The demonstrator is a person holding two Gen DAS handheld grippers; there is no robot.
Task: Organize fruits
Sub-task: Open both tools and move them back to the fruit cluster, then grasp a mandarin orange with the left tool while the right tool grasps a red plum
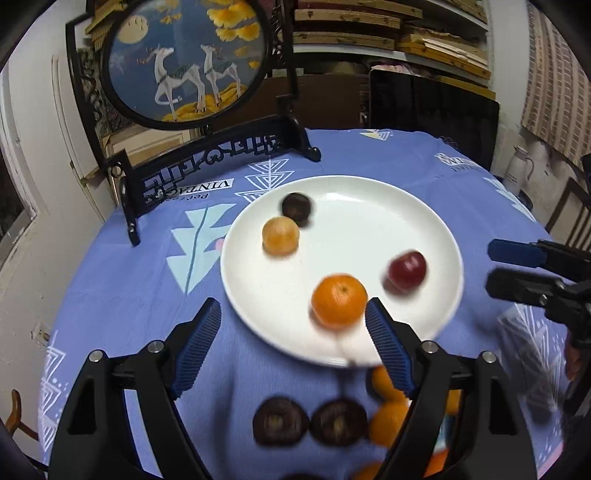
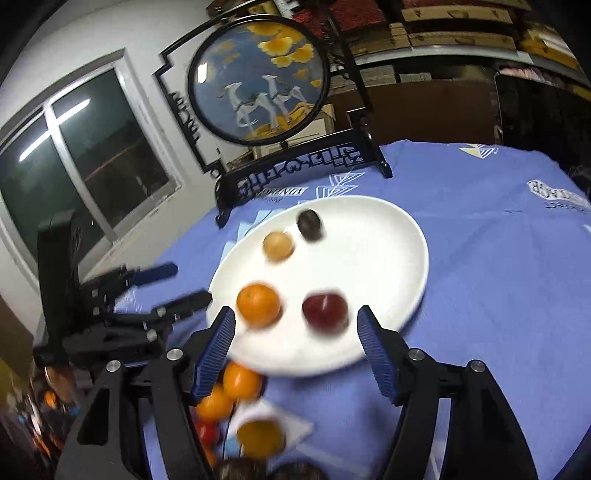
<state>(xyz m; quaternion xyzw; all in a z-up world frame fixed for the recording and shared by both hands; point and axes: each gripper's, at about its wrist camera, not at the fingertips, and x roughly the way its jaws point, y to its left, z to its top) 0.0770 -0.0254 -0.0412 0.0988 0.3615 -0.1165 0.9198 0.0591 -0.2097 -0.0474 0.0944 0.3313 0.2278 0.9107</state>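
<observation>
A white plate (image 1: 388,229) on the blue tablecloth holds an orange (image 1: 339,301), a red apple (image 1: 407,272), a pale yellow fruit (image 1: 280,235) and a dark round fruit (image 1: 296,209). The plate (image 2: 384,236) shows in the right wrist view with the same orange (image 2: 258,305) and apple (image 2: 325,311). My left gripper (image 1: 293,317) is open and empty over the plate's near edge, its right finger beside the orange. My right gripper (image 2: 295,325) is open and empty above the apple. Loose oranges (image 1: 388,421) and two dark fruits (image 1: 280,424) lie near me.
A black-framed round deer screen (image 1: 188,59) stands at the table's back left. A window (image 2: 92,147) is on the left wall. Shelves of wooden frames (image 1: 424,33) fill the back. The right gripper (image 1: 532,269) shows at the right edge of the left wrist view.
</observation>
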